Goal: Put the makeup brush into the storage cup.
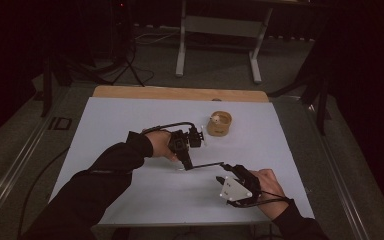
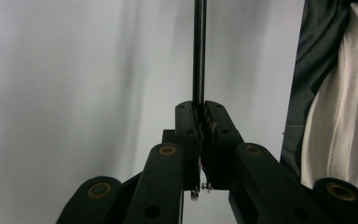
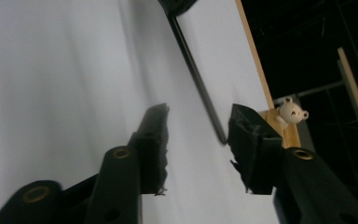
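Dark metal rod (image 2: 199,51) clamped between the closed jaws of the left gripper (image 1: 186,162), extending straight ahead of it over the white surface (image 1: 130,120). Right gripper (image 3: 198,135) spread wide, the rod's free end lying between its jaws, nearer the right one. Wooden cup (image 1: 219,124) with small bear figure (image 3: 292,112) beyond the right gripper.

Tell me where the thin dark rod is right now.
In the high view the rod sits mid-table, clamped in the left gripper, its free end reaching toward the open right gripper.
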